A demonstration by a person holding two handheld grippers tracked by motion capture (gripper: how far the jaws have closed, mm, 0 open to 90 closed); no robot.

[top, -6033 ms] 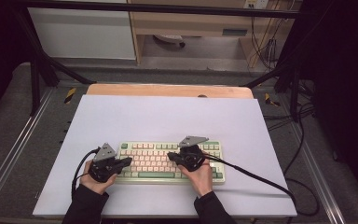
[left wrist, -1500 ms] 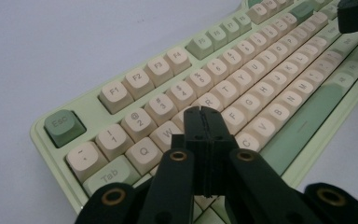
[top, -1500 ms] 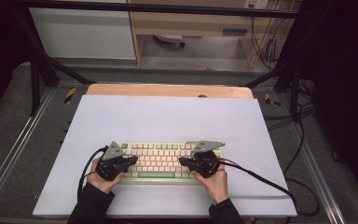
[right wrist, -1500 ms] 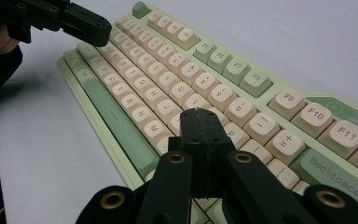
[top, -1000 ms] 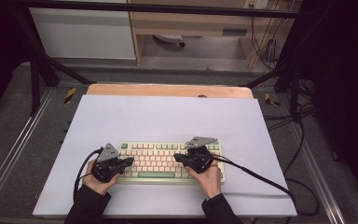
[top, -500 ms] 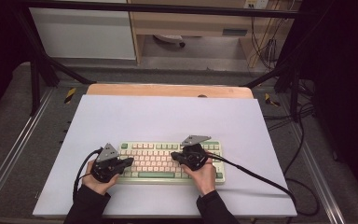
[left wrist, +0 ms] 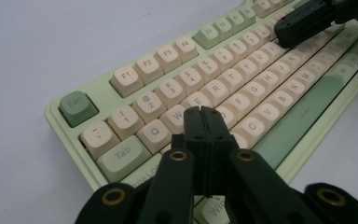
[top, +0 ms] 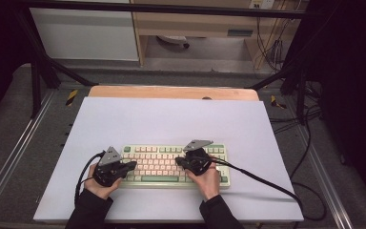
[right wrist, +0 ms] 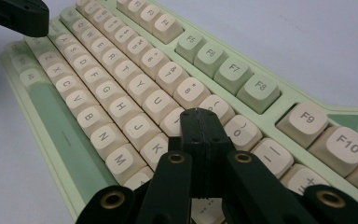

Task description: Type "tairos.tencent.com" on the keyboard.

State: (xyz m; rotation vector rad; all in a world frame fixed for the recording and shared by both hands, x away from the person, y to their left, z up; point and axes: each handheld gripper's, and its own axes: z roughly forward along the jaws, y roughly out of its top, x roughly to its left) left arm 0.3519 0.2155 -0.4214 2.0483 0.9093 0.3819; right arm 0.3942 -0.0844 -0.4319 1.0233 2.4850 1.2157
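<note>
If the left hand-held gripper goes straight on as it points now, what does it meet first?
Probably the keyboard: the left hand-held gripper, jaws shut, aims at keys around E and R. Depth unclear.

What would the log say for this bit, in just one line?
left gripper: shut, tips over E/D keys | right gripper: shut, tips near I/K keys | pale green keyboard with cream keys: flat on white table

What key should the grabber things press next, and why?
Probably the right gripper should dip straight down a little. Its jaws are shut into one blunt tip above the keyboard, near the I and O keys, so a short press would likely tap one key. The left gripper, also shut, sits near W and E.
</note>
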